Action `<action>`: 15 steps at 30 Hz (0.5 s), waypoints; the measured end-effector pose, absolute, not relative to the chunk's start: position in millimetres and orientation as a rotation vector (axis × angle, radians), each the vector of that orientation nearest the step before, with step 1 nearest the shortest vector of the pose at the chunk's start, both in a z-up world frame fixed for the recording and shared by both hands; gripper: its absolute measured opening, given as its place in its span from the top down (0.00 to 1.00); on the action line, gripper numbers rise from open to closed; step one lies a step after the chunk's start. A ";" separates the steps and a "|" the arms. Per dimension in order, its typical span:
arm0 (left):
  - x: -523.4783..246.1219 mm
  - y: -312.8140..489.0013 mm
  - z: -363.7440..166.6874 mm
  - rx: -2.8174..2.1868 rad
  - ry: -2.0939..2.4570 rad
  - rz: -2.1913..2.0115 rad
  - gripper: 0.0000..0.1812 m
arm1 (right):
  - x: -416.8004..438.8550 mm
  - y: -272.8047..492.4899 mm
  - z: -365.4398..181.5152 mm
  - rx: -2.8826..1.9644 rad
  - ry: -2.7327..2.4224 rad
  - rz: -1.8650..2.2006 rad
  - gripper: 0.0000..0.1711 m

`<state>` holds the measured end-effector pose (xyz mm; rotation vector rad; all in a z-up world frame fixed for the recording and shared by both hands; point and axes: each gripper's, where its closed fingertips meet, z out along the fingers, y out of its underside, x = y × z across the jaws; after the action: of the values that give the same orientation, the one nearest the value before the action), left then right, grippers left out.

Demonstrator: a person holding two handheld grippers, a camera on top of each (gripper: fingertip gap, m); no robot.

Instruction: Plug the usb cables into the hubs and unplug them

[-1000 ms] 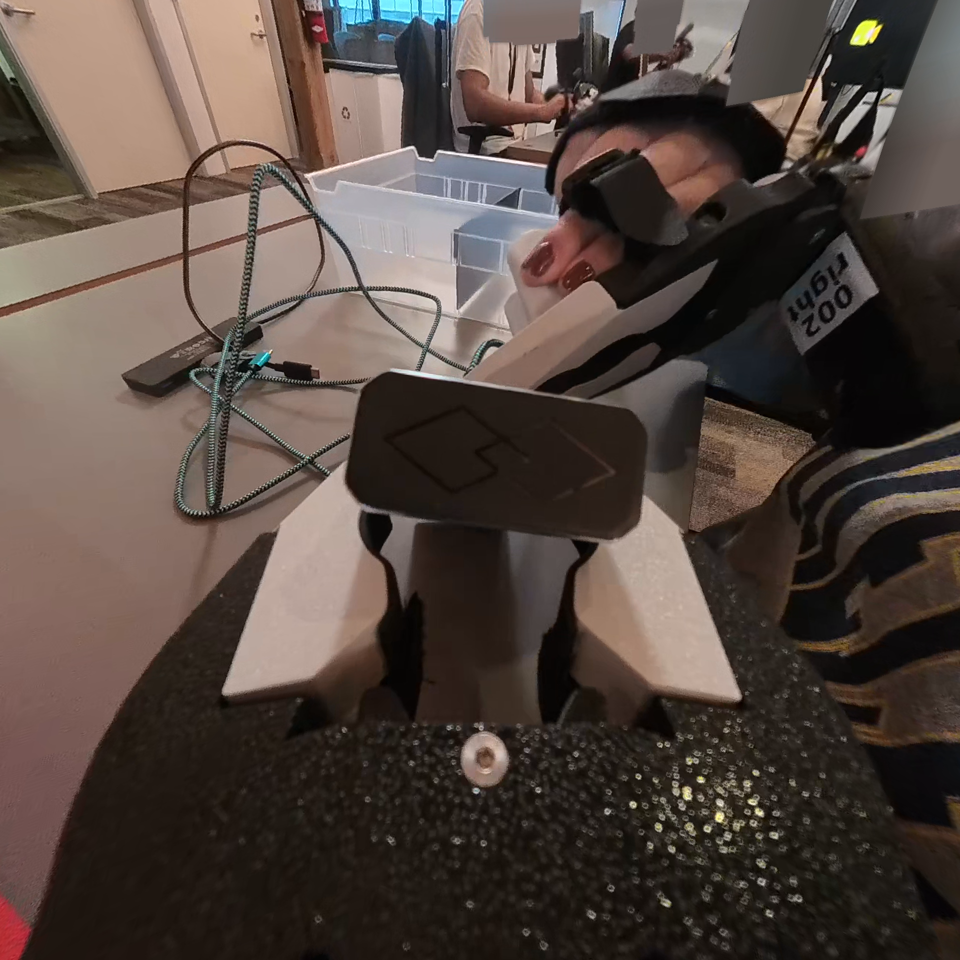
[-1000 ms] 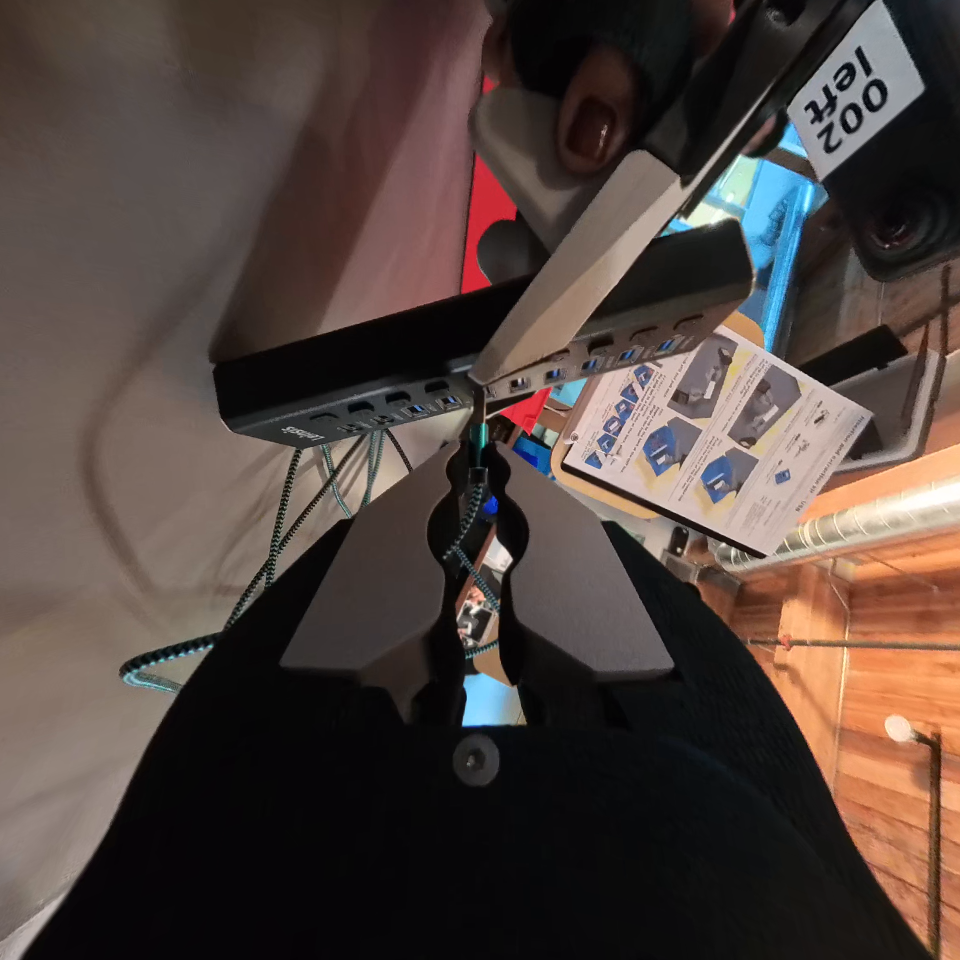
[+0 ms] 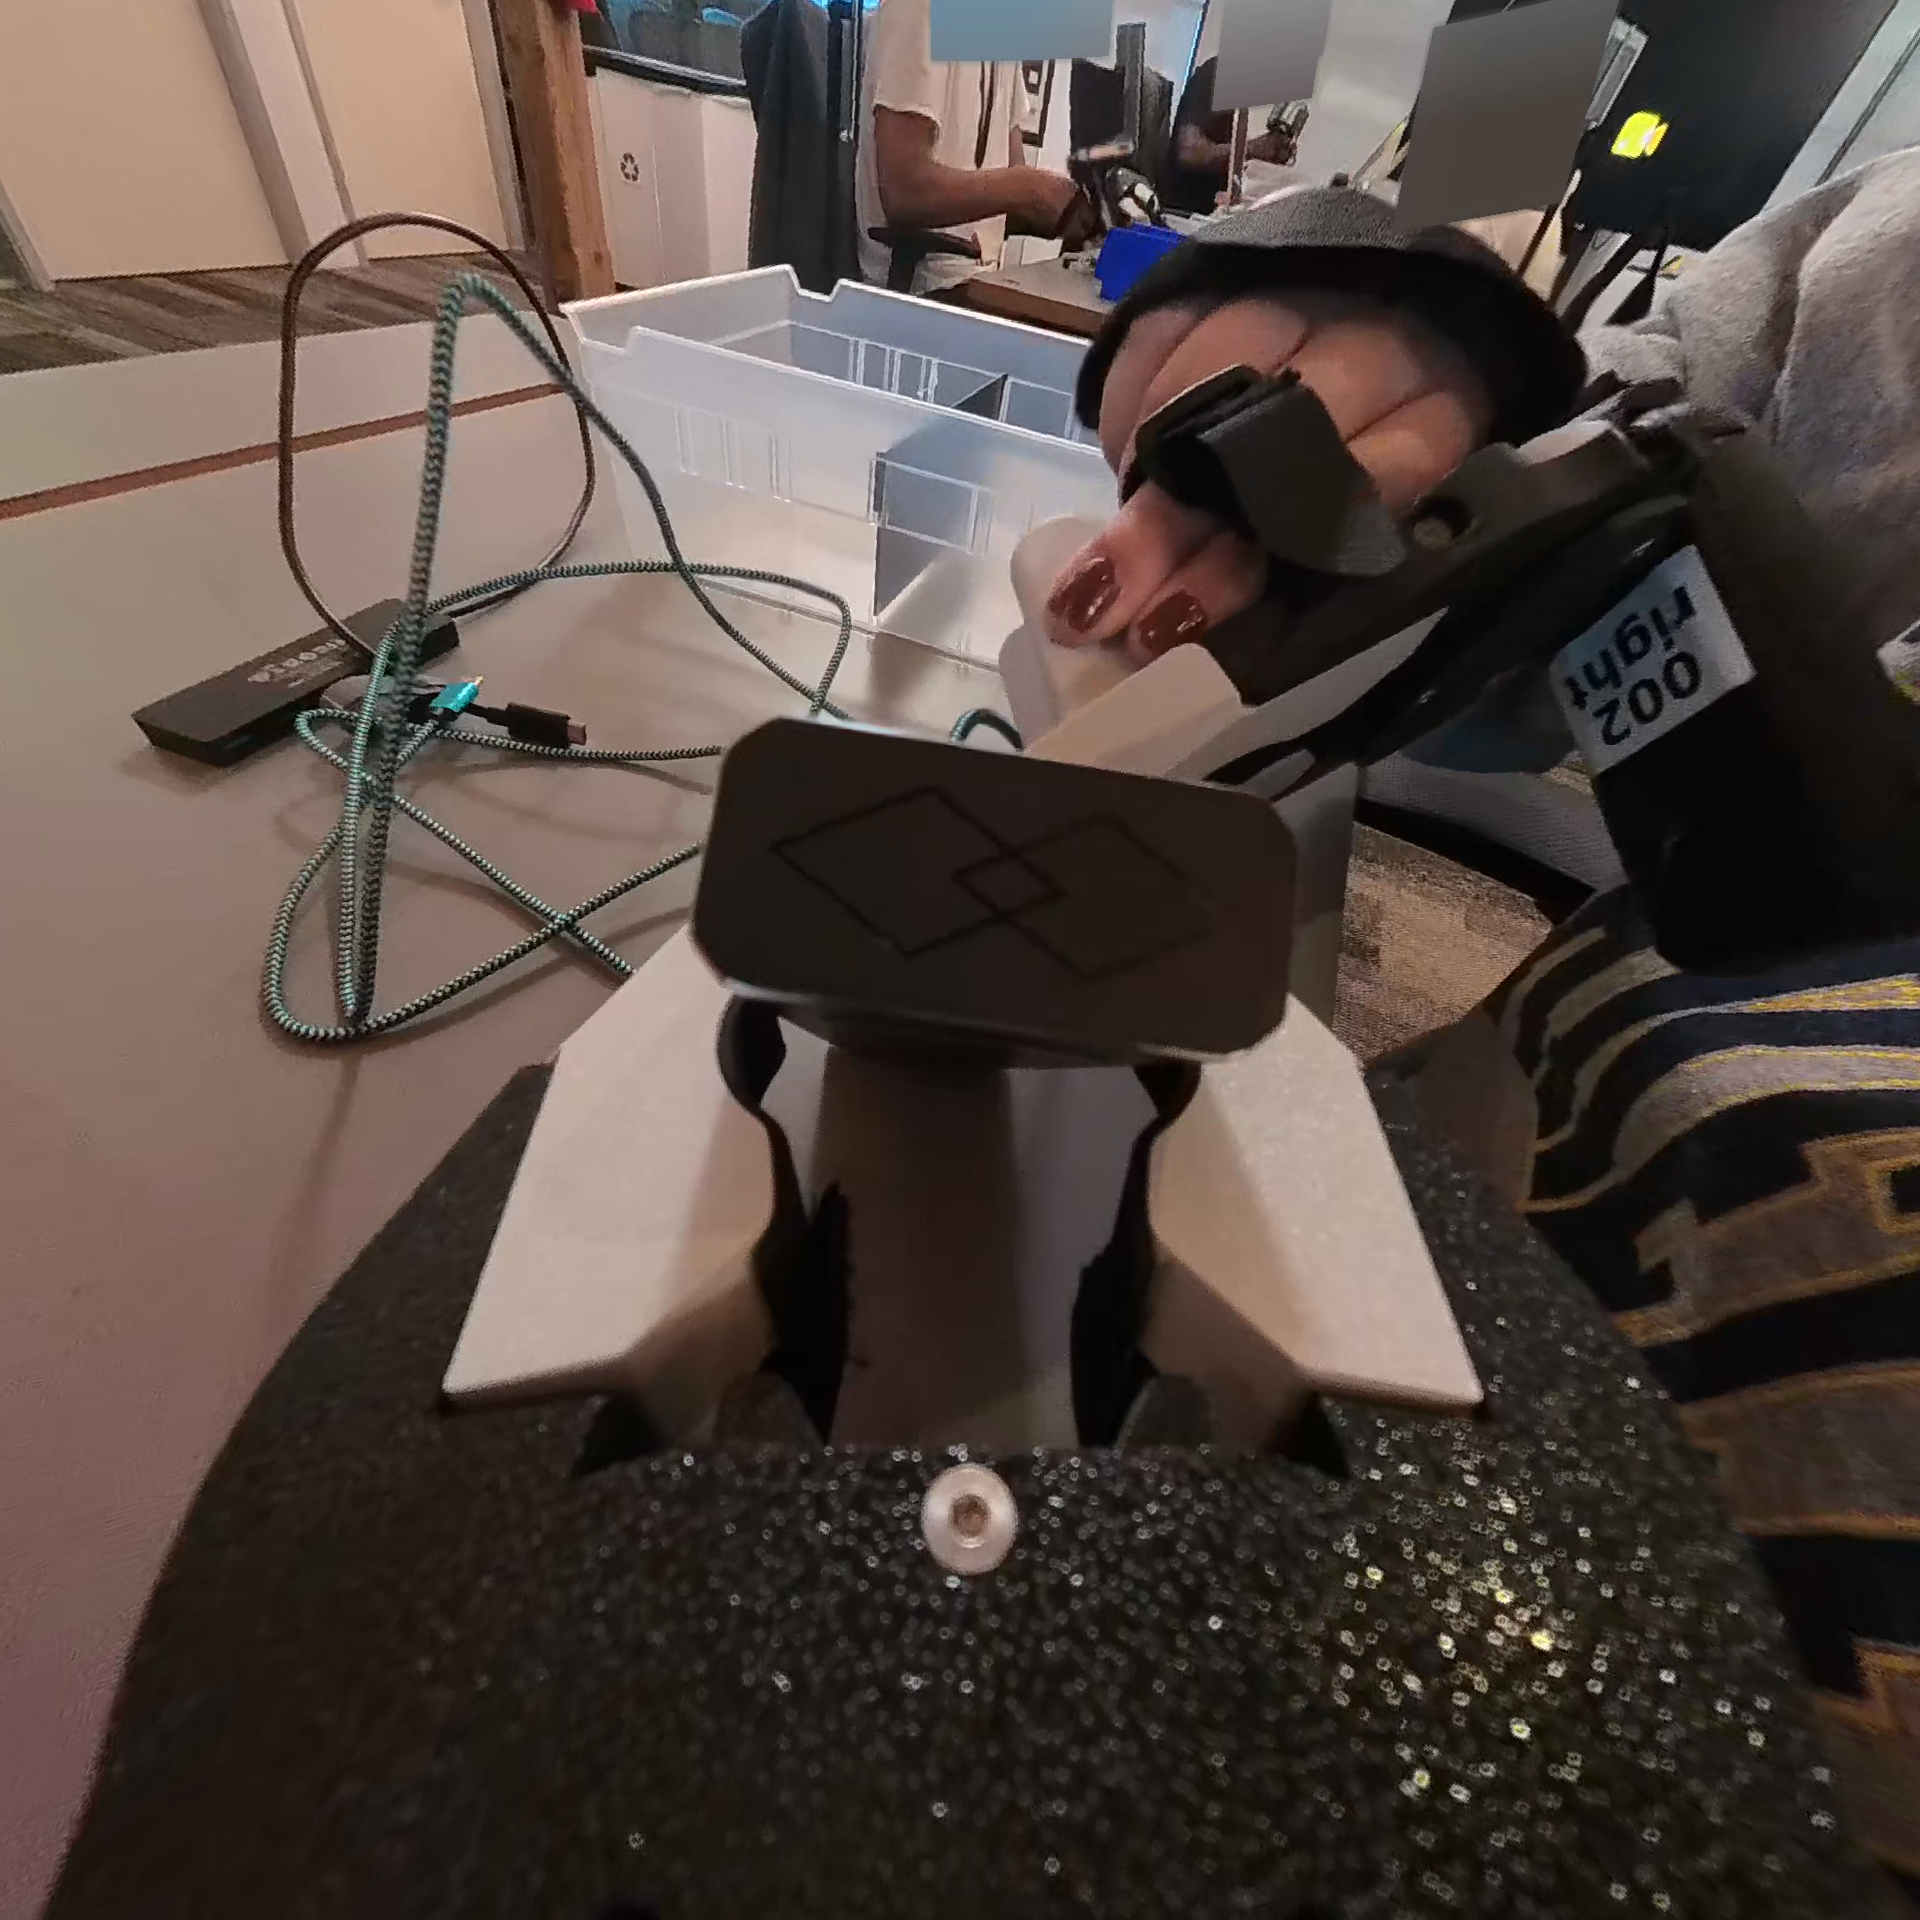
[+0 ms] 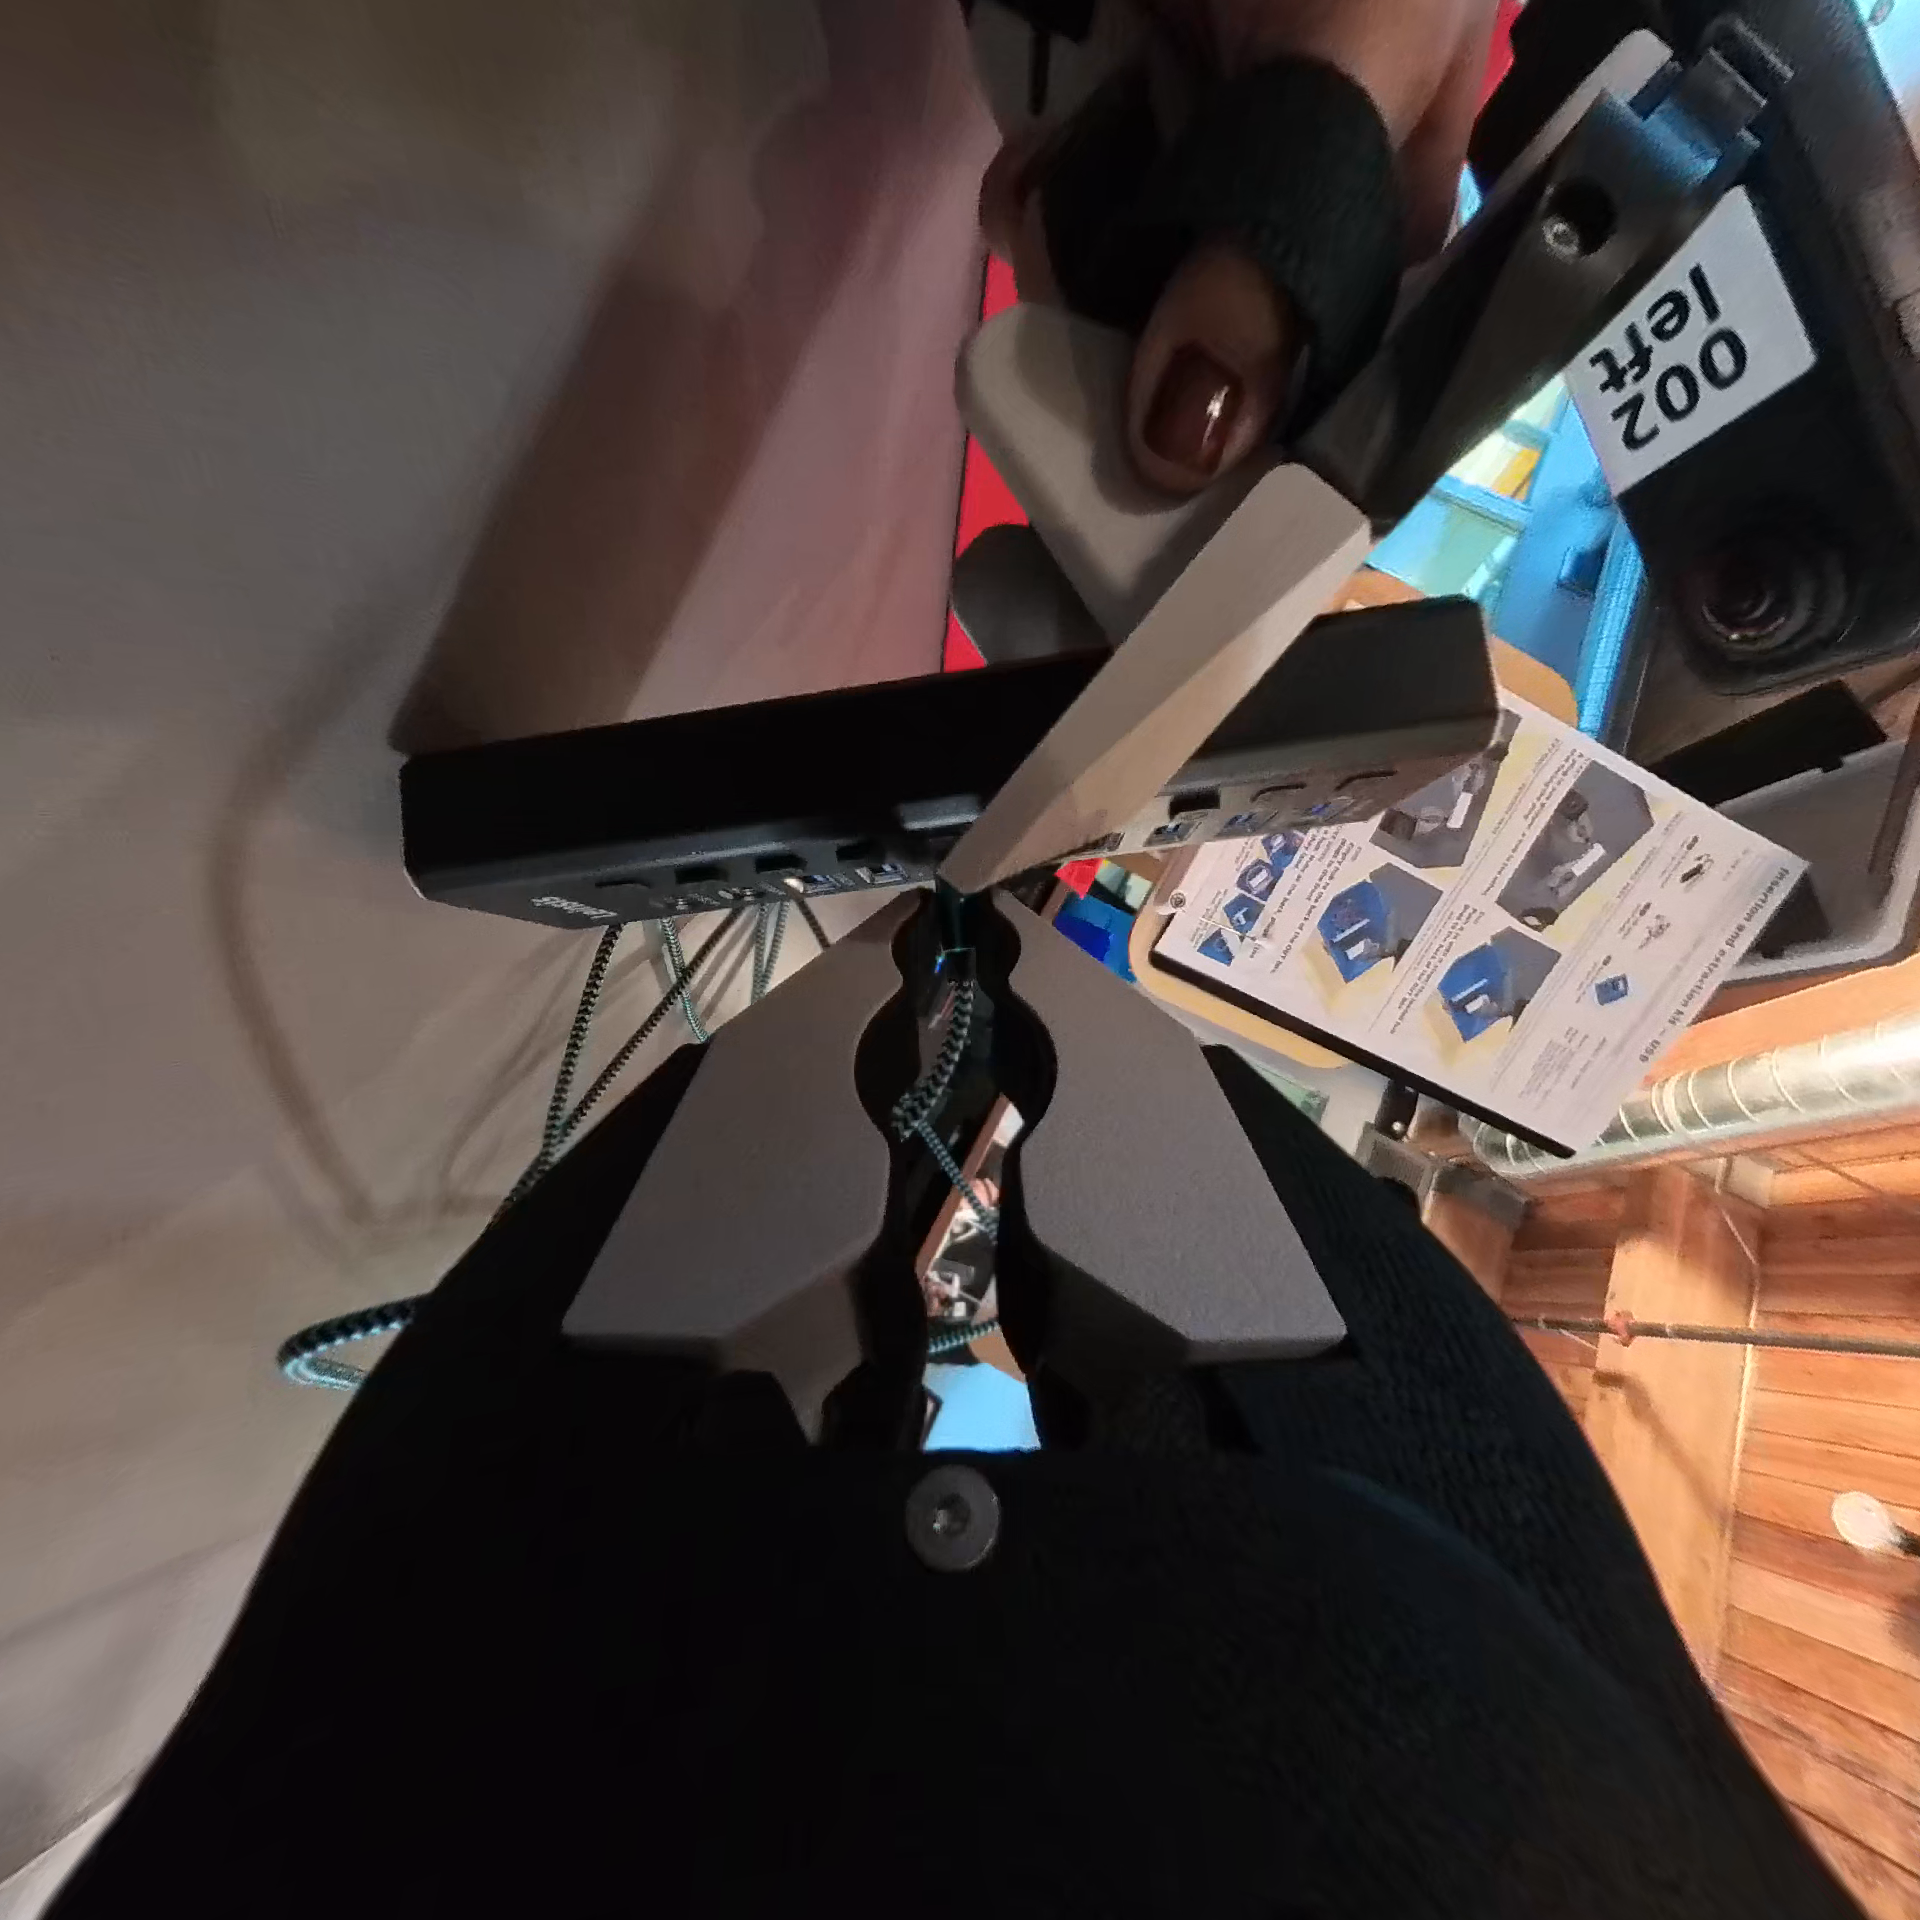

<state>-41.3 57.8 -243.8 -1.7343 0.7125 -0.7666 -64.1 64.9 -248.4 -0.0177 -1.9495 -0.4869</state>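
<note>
Left gripper (image 3: 987, 1049) clamping hub (image 3: 992, 894) end-on, right gripper (image 4: 951, 935) (rolled over) pinching cable plug (image 4: 951, 961) at its ports

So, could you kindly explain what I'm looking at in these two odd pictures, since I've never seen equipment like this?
No robot here: a person holds a two-fingered gripper in each hand, and each gripper carries a camera looking along its fingers.

The left camera shows the left gripper clamped on a long dark hub, seen end-on. Beyond it lie a table, a second hub, a tangle of braided cables and a clear plastic bin. The right gripper comes in from the right.

The right camera, which is rolled over so the room looks tilted, shows the right gripper pinching a braided cable's plug at the same hub's row of ports. Whether the plug is fully in, I cannot tell.
</note>
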 end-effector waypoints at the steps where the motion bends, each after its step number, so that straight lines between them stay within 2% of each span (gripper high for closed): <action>1: -41.5 57.8 -244.0 -1.733 0.711 -0.765 0.63 | -64.4 64.9 -248.5 -0.022 -1.948 -0.485 0.98; 8: -43.3 57.3 -244.5 -1.724 0.700 -0.767 0.62 | -65.4 65.5 -247.1 -0.123 -1.886 -0.375 0.96; 11: -45.7 58.0 -246.6 -1.727 0.691 -0.746 0.62 | -59.3 79.7 -236.7 -0.365 -1.800 -0.270 0.94; 15: -50.5 60.2 -254.1 -1.742 0.667 -0.740 0.63 | -41.7 83.0 -227.0 -0.753 -1.709 0.222 0.82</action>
<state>-50.5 60.2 -254.1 -1.7424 0.6669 -0.7401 -41.7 83.0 -227.0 -0.7528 -1.7088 0.2221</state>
